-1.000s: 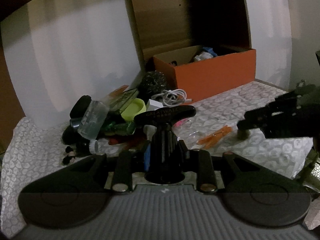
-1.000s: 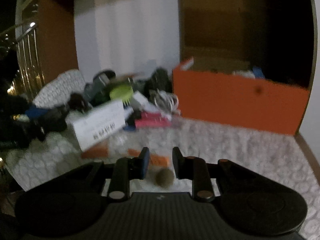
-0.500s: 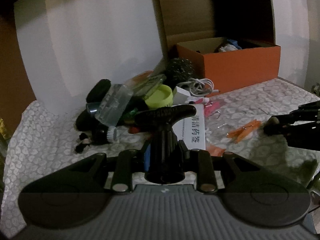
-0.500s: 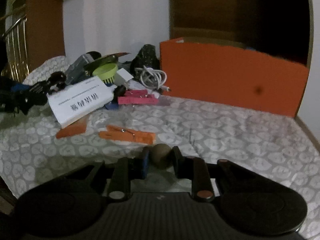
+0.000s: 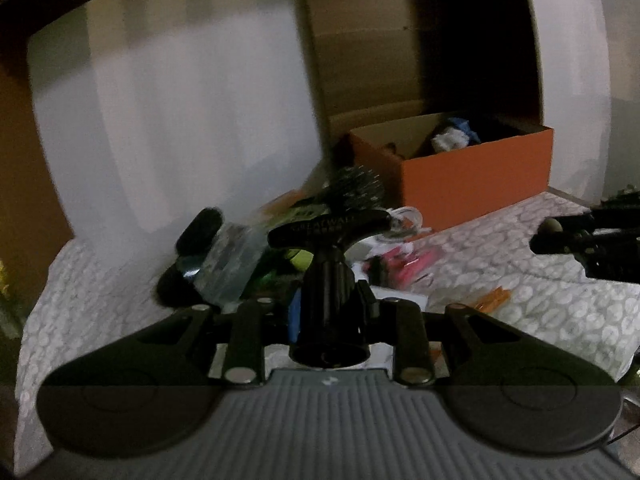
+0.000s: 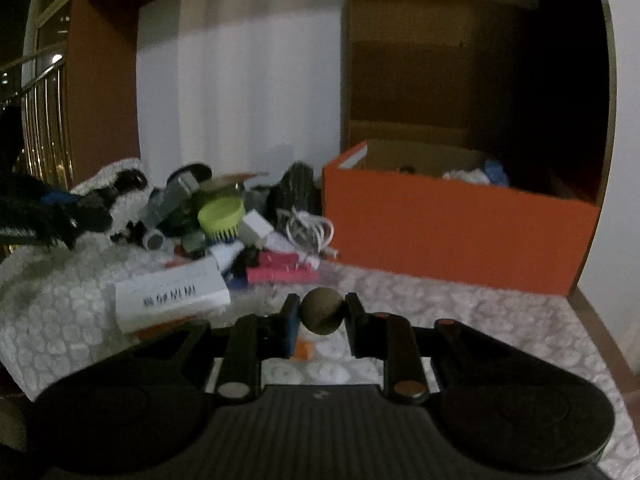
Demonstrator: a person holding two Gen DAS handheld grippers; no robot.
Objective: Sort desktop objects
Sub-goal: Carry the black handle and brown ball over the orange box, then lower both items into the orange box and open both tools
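both grippers grip: left (image 5: pixel 329 312) a black t-handle tool (image 5: pixel 329 264), right (image 6: pixel 320 322) a brown ball (image 6: pixel 322 311).

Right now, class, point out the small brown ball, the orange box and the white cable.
small brown ball (image 6: pixel 322 311), right wrist view, centre of the ball between the fingers.
orange box (image 6: pixel 452 232), right wrist view, front wall.
white cable (image 6: pixel 310 230), right wrist view, middle of the coil.

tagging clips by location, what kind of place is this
Probably a home desk or shelf nook: a patterned cloth covers the top, household clutter is piled by the wall, and an orange cardboard box takes sorted items.
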